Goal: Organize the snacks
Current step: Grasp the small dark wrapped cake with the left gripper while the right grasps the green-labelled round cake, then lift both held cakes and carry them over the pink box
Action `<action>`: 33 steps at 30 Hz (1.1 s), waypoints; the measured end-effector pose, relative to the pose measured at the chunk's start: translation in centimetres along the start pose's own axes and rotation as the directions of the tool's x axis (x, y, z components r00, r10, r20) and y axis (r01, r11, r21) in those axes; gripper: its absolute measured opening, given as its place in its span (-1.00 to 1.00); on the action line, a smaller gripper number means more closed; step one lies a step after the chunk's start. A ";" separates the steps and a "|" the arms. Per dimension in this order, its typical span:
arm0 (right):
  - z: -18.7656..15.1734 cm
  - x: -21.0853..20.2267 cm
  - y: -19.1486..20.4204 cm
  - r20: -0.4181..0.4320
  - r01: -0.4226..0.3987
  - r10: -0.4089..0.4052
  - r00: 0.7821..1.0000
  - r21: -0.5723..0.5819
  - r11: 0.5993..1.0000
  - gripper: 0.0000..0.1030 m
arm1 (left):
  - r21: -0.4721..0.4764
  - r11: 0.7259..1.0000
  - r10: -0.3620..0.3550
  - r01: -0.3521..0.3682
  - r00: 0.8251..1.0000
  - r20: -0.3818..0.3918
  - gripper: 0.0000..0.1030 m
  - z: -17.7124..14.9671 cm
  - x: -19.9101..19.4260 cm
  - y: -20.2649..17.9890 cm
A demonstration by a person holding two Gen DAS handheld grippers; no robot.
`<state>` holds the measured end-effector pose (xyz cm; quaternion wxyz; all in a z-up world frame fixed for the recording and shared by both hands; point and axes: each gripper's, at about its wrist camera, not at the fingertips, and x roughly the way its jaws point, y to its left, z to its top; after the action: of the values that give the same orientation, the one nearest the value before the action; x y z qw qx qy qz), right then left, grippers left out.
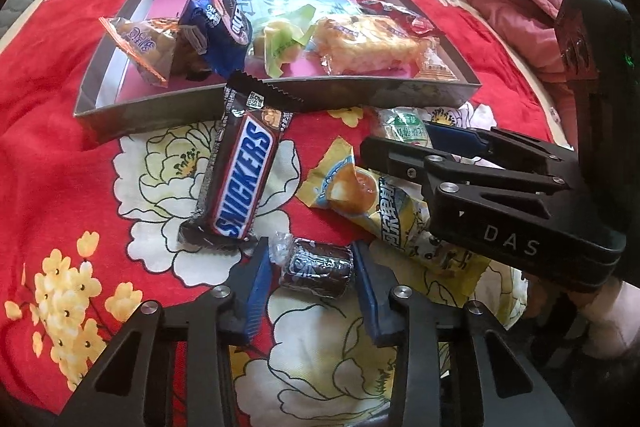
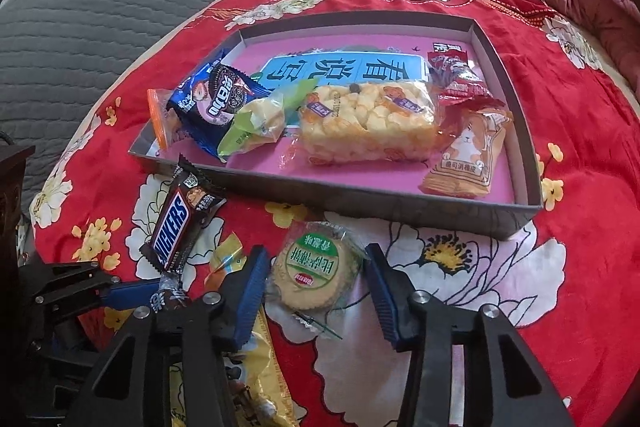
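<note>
Left gripper (image 1: 312,271): clenched on small dark wrapped candy (image 1: 316,267). Right gripper (image 2: 316,283): released, straddling round cracker pack (image 2: 314,277). Snickers bar (image 1: 236,179) beside box (image 1: 280,99).

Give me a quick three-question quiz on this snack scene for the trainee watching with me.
1. True or false: the Snickers bar lies inside the cardboard tray.
2. Where is the Oreo packet? A: in the tray. B: outside the tray. C: between a gripper's fingers.
3. What is the left hand-held gripper closed on?

Key: 1 false, it lies on the cloth in front of the tray. 2 A. 3 the small dark wrapped candy.
</note>
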<state>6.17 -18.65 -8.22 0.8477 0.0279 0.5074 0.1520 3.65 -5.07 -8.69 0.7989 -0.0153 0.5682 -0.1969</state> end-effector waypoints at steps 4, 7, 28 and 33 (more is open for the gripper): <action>0.0 -0.4 0.1 0.013 -0.003 0.003 1.000 -0.003 1.000 -0.06 | 0.000 1.000 -0.011 0.011 1.000 0.003 -0.24 -0.2 -0.5 0.1; 0.0 -0.9 0.0 0.024 -0.002 0.003 1.000 -0.005 1.000 -0.06 | 0.000 1.000 -0.017 0.017 1.000 0.005 -0.24 -0.3 -0.8 0.0; 0.6 -4.7 -1.1 0.150 -0.062 0.054 0.987 0.047 0.997 -0.06 | 0.002 1.000 -0.021 0.021 0.994 0.108 -0.24 0.8 -4.7 -0.3; 1.0 -5.4 -1.4 0.183 -0.073 0.062 0.981 0.054 0.996 -0.06 | -0.012 1.000 -0.025 0.027 0.990 0.141 -0.24 2.0 -5.6 -0.2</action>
<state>4.99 -21.41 -3.43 0.8835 0.0842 0.4314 0.1621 3.88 -3.79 -2.92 0.8343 -0.0419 0.5113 -0.2018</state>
